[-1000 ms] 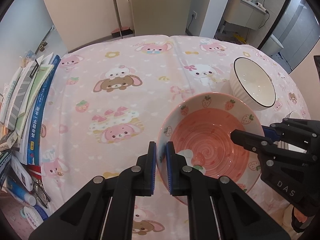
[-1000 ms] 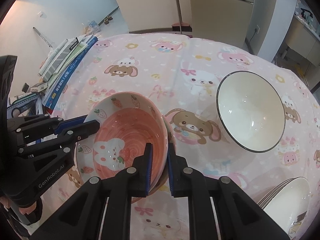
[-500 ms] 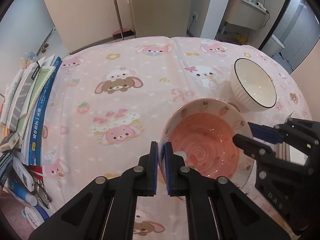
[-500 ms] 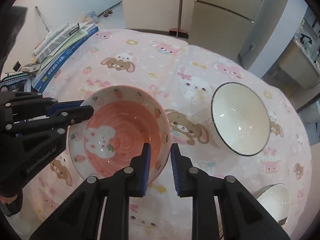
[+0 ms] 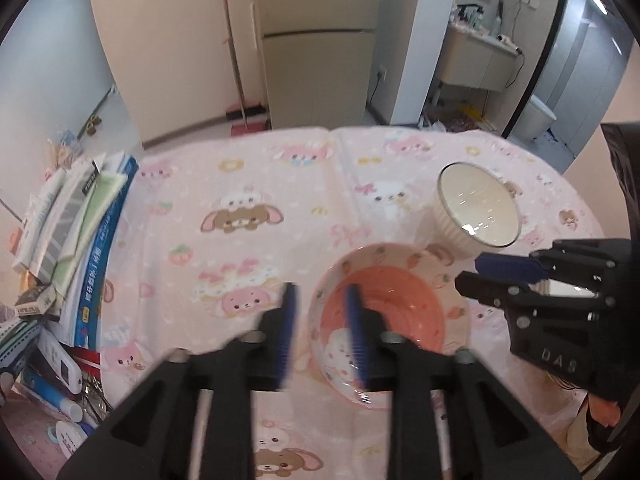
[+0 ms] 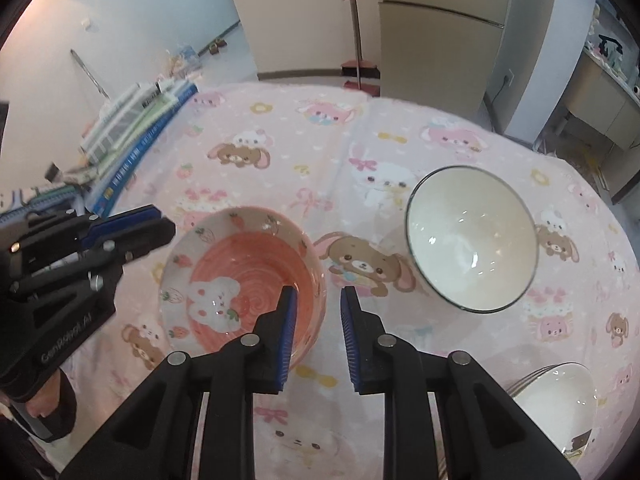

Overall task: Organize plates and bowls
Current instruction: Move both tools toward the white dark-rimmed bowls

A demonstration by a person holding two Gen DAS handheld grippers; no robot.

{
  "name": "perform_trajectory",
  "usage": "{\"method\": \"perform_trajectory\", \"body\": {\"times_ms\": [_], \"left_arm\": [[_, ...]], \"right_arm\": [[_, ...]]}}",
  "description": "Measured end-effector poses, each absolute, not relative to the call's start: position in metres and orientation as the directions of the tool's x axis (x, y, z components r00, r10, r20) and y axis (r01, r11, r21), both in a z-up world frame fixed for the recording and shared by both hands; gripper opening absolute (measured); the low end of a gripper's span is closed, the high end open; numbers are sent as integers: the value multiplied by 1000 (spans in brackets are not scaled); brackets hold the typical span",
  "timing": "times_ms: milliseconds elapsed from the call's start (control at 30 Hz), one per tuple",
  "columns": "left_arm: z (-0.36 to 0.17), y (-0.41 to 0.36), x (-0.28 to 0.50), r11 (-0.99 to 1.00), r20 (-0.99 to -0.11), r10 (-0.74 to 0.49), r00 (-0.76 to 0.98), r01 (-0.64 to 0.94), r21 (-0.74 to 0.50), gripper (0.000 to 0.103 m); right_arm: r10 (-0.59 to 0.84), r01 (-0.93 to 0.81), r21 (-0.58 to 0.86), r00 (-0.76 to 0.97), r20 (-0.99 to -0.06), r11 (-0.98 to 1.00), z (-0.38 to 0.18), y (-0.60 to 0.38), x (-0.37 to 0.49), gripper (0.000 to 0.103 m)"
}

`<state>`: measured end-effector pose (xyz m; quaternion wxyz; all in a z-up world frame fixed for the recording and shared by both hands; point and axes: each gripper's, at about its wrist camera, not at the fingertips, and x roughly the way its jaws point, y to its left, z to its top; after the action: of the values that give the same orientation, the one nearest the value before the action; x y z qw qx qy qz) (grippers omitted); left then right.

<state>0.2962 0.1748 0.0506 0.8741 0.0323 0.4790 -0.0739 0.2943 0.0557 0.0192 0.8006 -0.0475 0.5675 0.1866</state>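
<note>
Cream walls, tall beige fridge (image 5: 316,36) — pink cartoon tablecloth (image 5: 248,184), books (image 5: 76,220) alongside.

Left gripper (image 5: 322,334) points steeply down, jaws opening; right gripper (image 6: 316,334) hovers, jaws apart, gripping nothing

**Setting: private home, dining corner off a washroom**

Round counter under a pink cartoon-animal cloth (image 6: 460,152), domestic in pattern. Cream multi-door refrigerator (image 5: 316,40) against the far wall, with a broom (image 5: 240,80) propped beside it. Open doorway at right gives onto a vanity cabinet (image 5: 476,60) carrying bottles and a hairdryer (cord trailing down its front). Books and booklets (image 5: 80,220) stacked along the counter's left edge, small household sundries below them. Tableware present: pink strawberry-print bowl (image 6: 244,280), white ribbed bowl (image 6: 472,240), stacked white plates (image 6: 560,400).
</note>
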Motion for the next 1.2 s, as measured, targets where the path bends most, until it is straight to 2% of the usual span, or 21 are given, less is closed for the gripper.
{"method": "perform_trajectory", "body": {"times_ms": [33, 67, 167, 233, 300, 467, 700, 800, 1000, 1100, 1167, 1200], "left_arm": [[55, 173, 294, 987, -832, -97, 546, 158, -11, 56], [60, 170, 291, 988, -820, -93, 565, 152, -7, 59], [73, 164, 282, 992, -808, -78, 584, 129, -2, 63], [86, 161, 273, 992, -778, -90, 621, 127, -12, 71], [99, 157, 266, 991, -745, -118, 656, 125, -46, 74], [120, 129, 274, 991, -727, -131, 674, 110, -76, 74], [125, 76, 300, 996, -720, -84, 689, 74, -45, 74], [127, 63, 319, 993, -732, -114, 672, 61, -98, 74], [102, 47, 338, 993, -748, -109, 654, 43, -107, 74], [82, 46, 356, 994, -800, -94, 593, 16, -105, 73], [74, 46, 360, 997, -804, -61, 592, 6, -71, 66], [70, 46, 364, 999, -812, -37, 583, 4, -42, 53]], "right_arm": [[249, -350, 138, 297, -922, 927, 24, 53, 294, 23], [255, -346, 142, 307, -917, 927, 30, 49, 294, 23], [273, -334, 156, 339, -900, 929, 45, 33, 293, 23], [275, -310, 163, 364, -890, 937, 55, 16, 295, 23], [271, -281, 166, 391, -879, 945, 64, -4, 298, 23], [190, -216, 102, 440, -878, 971, 85, -44, 312, 23], [202, -172, 137, 449, -870, 975, 89, -96, 325, 25], [217, -149, 167, 449, -867, 975, 88, -110, 336, 25], [238, -130, 201, 427, -872, 971, 74, -124, 354, 25], [235, -126, 200, 415, -879, 972, 65, -124, 360, 25], [240, -143, 199, 393, -887, 969, 55, -119, 363, 25], [237, -149, 195, 370, -898, 969, 48, -116, 366, 25]]}}
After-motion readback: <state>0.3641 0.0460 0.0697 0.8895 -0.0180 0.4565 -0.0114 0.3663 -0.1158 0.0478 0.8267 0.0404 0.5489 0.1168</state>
